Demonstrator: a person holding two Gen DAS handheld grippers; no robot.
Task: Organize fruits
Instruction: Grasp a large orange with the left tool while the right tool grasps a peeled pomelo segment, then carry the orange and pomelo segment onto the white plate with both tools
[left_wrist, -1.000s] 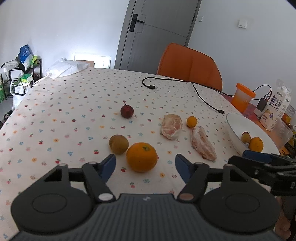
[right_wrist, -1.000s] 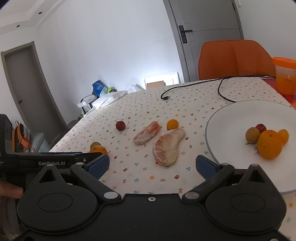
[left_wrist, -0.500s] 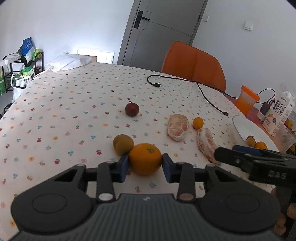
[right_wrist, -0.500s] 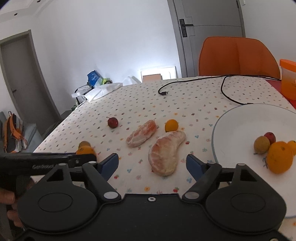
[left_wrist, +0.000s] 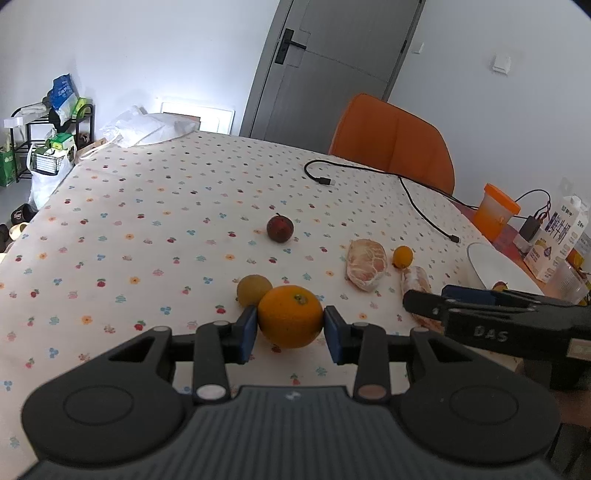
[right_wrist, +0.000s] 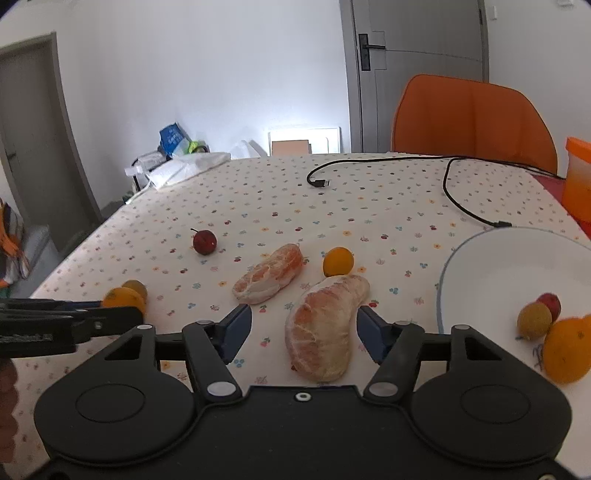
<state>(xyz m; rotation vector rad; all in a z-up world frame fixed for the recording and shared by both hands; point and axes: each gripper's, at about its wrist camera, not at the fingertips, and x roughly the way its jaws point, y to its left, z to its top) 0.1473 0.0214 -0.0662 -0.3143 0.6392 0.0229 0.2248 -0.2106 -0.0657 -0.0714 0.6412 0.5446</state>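
On the flower-print tablecloth (left_wrist: 155, 206), left gripper (left_wrist: 290, 328) pinches the large orange (left_wrist: 290, 316), both blue pads pressed to its sides; brownish fruit (left_wrist: 253, 289) touching just behind it. Right gripper (right_wrist: 305, 328) closing around the near peeled citrus piece (right_wrist: 325, 325); right pad at its edge, left pad apart. White plate (right_wrist: 491, 266) to the right holds several fruits

Orange chair (left_wrist: 395, 140) behind table; black cable (right_wrist: 448, 181) on cloth; grey door (left_wrist: 325, 62) shut.
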